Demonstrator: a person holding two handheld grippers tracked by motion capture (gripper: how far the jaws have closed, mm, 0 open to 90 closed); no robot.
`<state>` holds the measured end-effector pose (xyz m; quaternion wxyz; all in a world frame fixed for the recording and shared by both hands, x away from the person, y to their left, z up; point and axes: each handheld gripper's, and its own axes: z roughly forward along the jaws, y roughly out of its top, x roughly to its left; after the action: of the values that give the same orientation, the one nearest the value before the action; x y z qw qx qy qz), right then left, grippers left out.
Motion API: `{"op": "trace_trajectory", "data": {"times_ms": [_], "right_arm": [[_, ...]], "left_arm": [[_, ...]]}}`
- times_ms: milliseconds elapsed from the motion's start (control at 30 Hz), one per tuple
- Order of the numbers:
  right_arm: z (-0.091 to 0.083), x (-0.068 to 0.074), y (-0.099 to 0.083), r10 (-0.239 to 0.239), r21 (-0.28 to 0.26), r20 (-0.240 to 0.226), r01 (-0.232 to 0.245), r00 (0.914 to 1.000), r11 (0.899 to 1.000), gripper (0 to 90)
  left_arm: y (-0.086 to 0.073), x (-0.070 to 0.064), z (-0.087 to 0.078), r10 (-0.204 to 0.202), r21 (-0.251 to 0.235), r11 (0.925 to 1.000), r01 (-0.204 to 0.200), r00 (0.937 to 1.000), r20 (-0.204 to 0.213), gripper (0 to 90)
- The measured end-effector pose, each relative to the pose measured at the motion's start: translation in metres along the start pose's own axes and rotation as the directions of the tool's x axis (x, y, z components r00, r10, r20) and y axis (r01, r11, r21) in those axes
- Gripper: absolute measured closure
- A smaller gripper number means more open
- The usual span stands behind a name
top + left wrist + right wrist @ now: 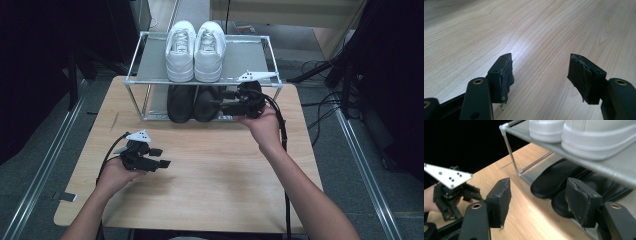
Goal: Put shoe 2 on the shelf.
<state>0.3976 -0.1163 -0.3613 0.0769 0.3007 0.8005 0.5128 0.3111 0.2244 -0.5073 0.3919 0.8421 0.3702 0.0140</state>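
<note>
Black shoes [194,103]: paired on the lower shelf of the rack [270,50], toes out to the worktop [215,170], white sneakers [195,47] overhead.
Step in hand: looks like a reach for the right-hand black shoe.
Doing it well: come in low under the upper shelf, straddle the toe, close only once it's deep between the pads.
Right hand-held gripper [537,202]: jaws spread wide, empty, just short of the shoes.
Left hand-held gripper [540,75]: spread too, holding nothing, over bare worktop, well apart.

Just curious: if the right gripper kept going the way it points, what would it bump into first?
Probably the black shoes on the rack's lower shelf: the right gripper's open jaws point at them, the nearer shoe closest, though depth is unclear.
</note>
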Motion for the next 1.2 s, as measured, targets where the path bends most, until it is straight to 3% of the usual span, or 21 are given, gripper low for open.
{"op": "trace_trajectory", "data": {"times_ms": [333,467,633,1033,1200], "right_arm": [[0.010,0.003,-0.044,0.000,0.073,-0.012,0.001,0.9999,0.997,39.7],[0.012,0.004,-0.057,0.015,0.075,-0.030,-0.012,0.9994,0.997,39.2],[0.012,0.005,-0.070,-0.001,0.082,-0.035,0.004,0.9994,0.997,38.6],[0.000,0.011,-0.104,-0.023,0.095,-0.022,0.025,0.9995,0.995,37.5],[-0.009,0.012,-0.118,-0.011,0.095,-0.018,0.013,0.9998,0.995,37.1]], "left_arm": [[-0.001,0.002,0.000,-0.009,0.003,1.0000,0.009,0.9999,-0.011,36.8],[-0.001,0.002,0.002,-0.004,0.014,0.9999,0.004,0.9999,-0.010,36.8],[-0.001,0.003,0.000,-0.007,0.006,1.0000,0.007,0.9999,-0.015,36.8],[-0.001,0.002,0.001,-0.009,0.015,0.9998,0.009,0.9998,-0.017,36.7],[-0.001,0.002,0.001,-0.002,0.020,0.9998,0.002,0.9999,-0.016,36.8]]}}
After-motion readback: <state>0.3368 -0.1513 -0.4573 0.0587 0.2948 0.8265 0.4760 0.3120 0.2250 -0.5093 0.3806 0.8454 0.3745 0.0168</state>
